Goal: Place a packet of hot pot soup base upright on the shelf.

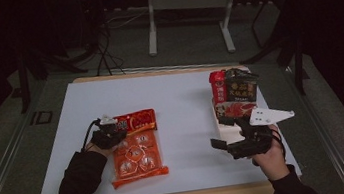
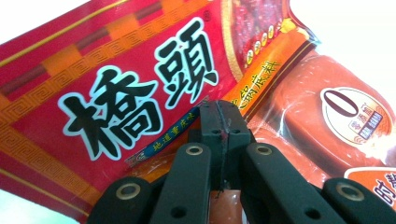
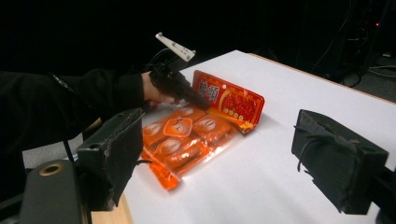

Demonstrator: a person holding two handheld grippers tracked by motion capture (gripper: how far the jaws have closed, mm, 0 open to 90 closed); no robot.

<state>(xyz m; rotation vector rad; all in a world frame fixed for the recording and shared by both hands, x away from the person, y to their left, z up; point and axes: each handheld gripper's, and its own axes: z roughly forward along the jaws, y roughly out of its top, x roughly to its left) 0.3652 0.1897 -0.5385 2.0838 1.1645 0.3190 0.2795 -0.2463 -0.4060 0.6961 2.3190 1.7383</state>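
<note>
From where I sit at the controls, my left gripper (image 1: 107, 134) has its jaws pinched tight on the top flap of the red-and-orange seasoning packet (image 1: 135, 149), and in the left gripper view the two black jaws meet on the edge of that flap (image 2: 140, 100) where the big printed characters run. The packet lies on the near left part of the white desk (image 1: 177, 111), long axis running away from me; its orange body with the sealed blocks lies flat while the red header end (image 3: 229, 100) is folded up, standing almost upright in the right gripper view. My left hand (image 3: 156, 91) is plainly the nearer one; the packet sits well apart from my right gripper (image 1: 239, 143), off to its left. That right gripper hangs over the near right of the desk with jaws spread wide and nothing between them. Farther back on the right stands a white tray (image 1: 220, 123) holding several upright packets (image 1: 237, 93), red and dark ones, touching each other. I judge the next move carries the held packet across toward that tray.
</note>
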